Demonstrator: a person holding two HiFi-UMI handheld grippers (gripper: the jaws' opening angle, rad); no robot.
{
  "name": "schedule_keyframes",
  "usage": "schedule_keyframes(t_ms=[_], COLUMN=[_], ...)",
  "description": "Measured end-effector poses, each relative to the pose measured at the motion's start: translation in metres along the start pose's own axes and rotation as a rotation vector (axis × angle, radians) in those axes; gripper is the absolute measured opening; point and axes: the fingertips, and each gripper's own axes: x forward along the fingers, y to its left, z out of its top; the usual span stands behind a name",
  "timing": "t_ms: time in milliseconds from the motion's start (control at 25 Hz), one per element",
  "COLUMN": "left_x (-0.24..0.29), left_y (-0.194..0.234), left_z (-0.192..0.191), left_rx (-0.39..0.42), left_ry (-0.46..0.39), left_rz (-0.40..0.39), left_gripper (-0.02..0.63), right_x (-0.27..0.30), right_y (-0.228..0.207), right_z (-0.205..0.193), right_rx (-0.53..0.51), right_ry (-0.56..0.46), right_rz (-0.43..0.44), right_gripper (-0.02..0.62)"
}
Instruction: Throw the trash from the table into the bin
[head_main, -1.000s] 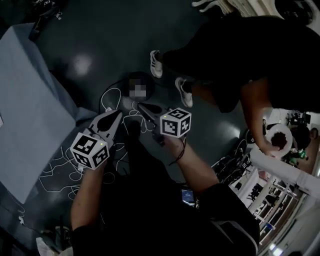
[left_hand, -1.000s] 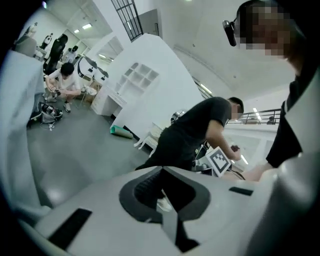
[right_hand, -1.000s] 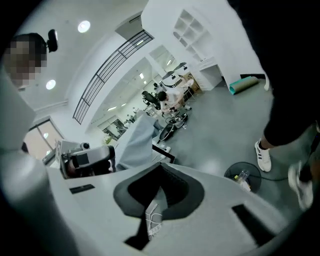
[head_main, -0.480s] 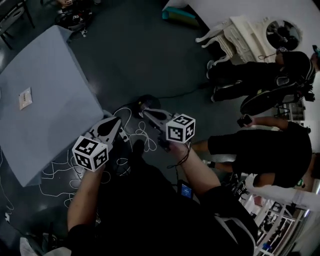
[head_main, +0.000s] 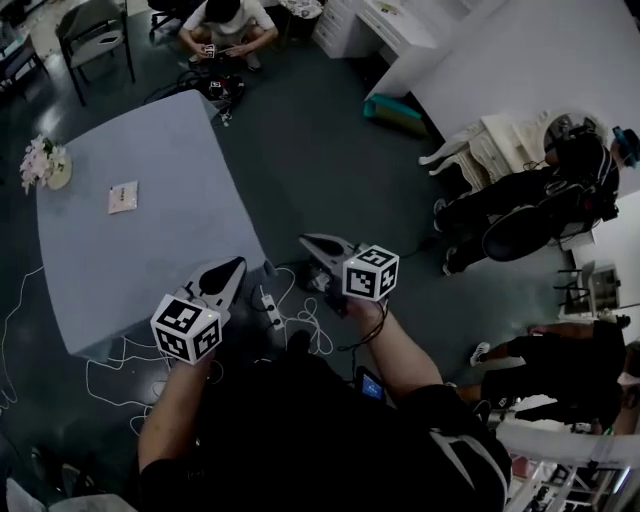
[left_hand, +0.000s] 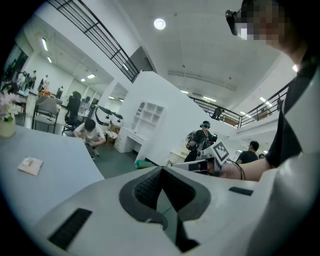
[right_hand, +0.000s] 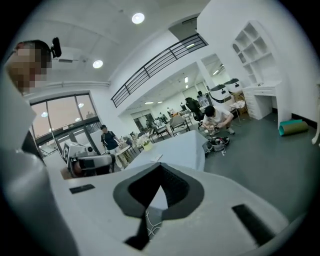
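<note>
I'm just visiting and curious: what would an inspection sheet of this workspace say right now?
Surface: table, grey cloth, mostly bare.
Job's things: one paper scrap on the table; bin: nothing seen.
Clutter: flower pot at the table's edge.
Grippers: left gripper and right gripper, jaws together, empty, near the table's corner.
Cables: white cables and a power strip on the floor.
Surroundings: crouching person and chair beyond the table.

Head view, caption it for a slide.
Left gripper and right gripper, shut and empty, near a table bearing paper and flowers.
</note>
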Motion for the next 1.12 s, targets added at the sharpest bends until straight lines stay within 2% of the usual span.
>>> schedule_keyframes(t_ms=[280, 520, 840, 1120], left_x=[-0.104, -0.176, -0.226, -0.243], left_y=[0.053, 0.08, 0.098, 0.126], left_z=[0.05, 0.075, 0.08, 0.089], left_rx=[0.038, 0.105, 0.08, 0.094], left_ry=[-0.113, -0.14, -0.198, -0.244], left_rz=[0.123, 0.188, 0.27, 0.332], left_gripper=[0.012, 0.012, 0.012, 0.012], right_x=[0.06, 0.102, 0.142, 0.186], right_y=[0.105, 0.18, 0.206, 0.223], right_z=[0.033, 0.042, 0.033, 0.038], right_rx=[-0.174, -0.275, -0.238, -0.266], right_ry=[-0.018, -0.028, 0.004, 0.039], right_rz=[0.076, 0.151, 0.241, 0.35], right_gripper=[0.002, 0.002, 0.002, 0.002])
